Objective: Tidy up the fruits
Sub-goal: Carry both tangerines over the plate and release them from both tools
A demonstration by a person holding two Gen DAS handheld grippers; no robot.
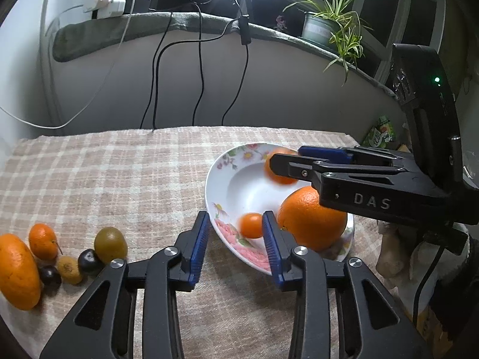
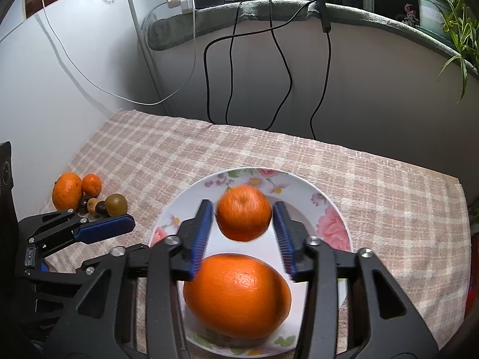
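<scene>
Left gripper [image 1: 235, 226] spread, small tangerine [image 1: 251, 225] loose between; right gripper [image 2: 243, 220] spread around mandarin [image 2: 244, 212], contact indeterminate.

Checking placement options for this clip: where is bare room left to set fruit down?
Bare checked cloth lies between the fruit cluster and the plate, plus the far side. The plate's left well is open; its right is crowded by oranges.

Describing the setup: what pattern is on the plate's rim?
Pink and purple flowers on the white plate, clearest in the right wrist view.
</scene>
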